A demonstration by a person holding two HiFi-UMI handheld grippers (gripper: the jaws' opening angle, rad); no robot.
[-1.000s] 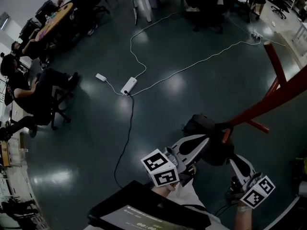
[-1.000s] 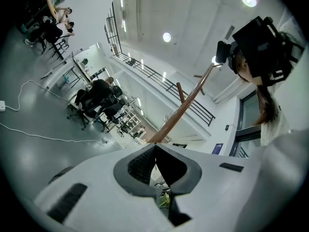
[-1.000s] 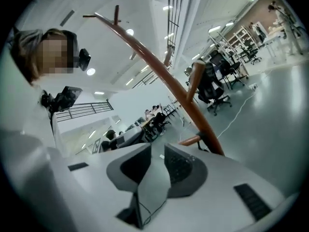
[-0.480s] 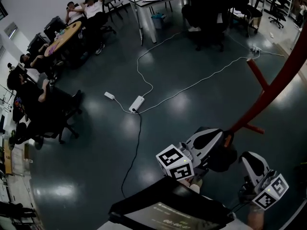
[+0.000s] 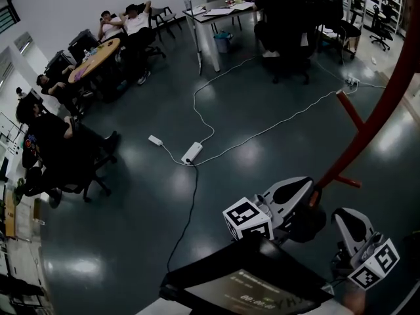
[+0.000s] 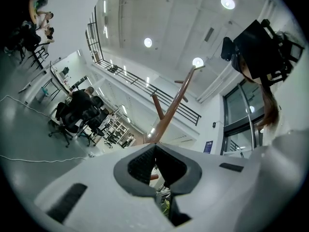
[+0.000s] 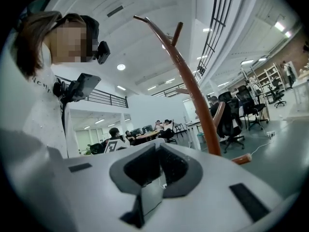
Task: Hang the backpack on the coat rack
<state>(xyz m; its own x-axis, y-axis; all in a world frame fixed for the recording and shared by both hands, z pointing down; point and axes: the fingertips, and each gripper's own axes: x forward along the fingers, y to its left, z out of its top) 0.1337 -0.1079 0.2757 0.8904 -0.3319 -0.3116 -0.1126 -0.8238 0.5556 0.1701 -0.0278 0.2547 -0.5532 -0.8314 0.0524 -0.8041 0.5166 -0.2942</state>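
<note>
Backpack at the peg, both jaws empty
Left gripper point(image 6: 155, 151) stays clenched on nothing; the backpack point(image 5: 307, 222) has not shifted from under the coat rack point(image 5: 374, 113) low peg; right gripper point(image 7: 158, 149) likewise clenched, so hanging looks done

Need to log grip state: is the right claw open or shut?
Shut: right gripper view shows the right claw with tips touching, nothing between.

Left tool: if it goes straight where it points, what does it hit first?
Most likely the reddish-brown wooden coat rack: its trunk rises right behind the tips of the left tool, whose jaws are together and empty. The head view shows a low peg beside them, but depth is unclear.
</note>
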